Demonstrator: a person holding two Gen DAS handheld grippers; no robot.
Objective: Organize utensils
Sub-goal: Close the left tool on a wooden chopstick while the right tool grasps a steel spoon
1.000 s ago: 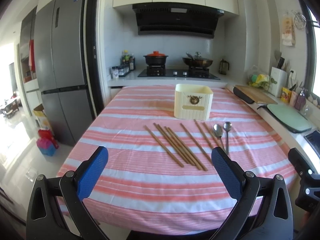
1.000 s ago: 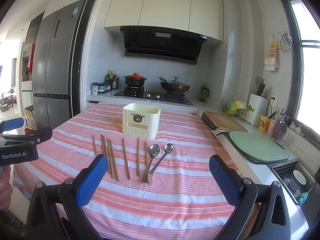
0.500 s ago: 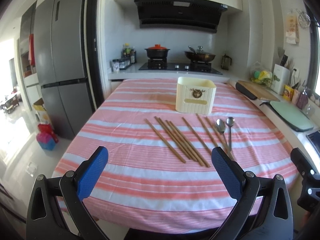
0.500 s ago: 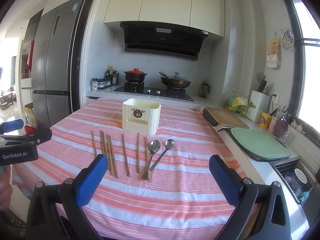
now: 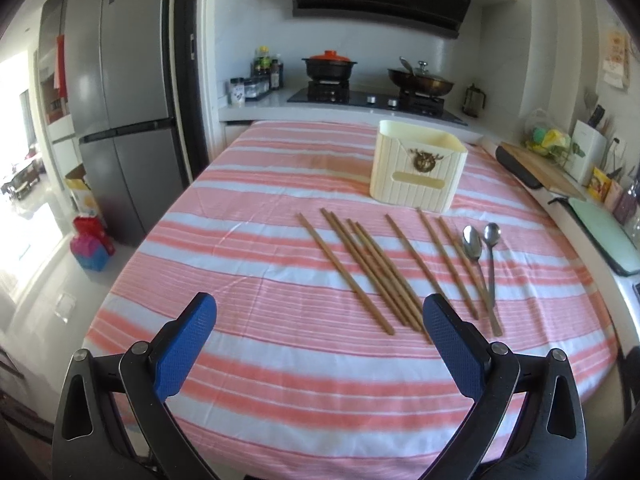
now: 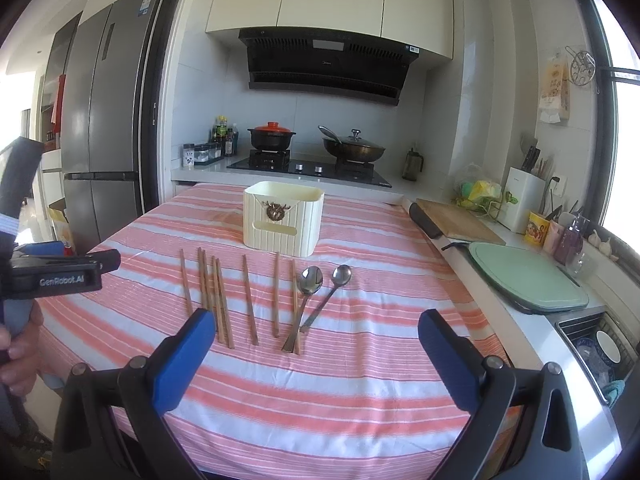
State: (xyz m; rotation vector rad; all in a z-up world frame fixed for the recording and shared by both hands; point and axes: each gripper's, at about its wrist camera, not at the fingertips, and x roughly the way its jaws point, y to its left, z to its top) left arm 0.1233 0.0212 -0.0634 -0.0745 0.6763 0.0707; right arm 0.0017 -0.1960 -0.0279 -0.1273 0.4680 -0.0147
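Nothing is lifted yet, so I judge the sorting not begun. Eight brown wooden chopsticks (image 5: pixel 362 268) lie loose in a row at the middle of the bench (image 5: pixel 280 380), which wears a pink-and-white striped cloth. Two steel spoons (image 6: pixel 320 300) lie just beside them toward the right edge. The cream ribbed plastic utensil holder (image 5: pixel 418 172) stands upright behind them toward the far edge. The left gripper (image 5: pixel 320 350) hovers near the chopsticks' near ends, blue-padded fingers (image 5: pixel 186 346) spread wide, touching nothing. The right gripper (image 6: pixel 314 354) is likewise released and empty. The next move likely calls for lowering over one chopstick and pinching it cleanly.
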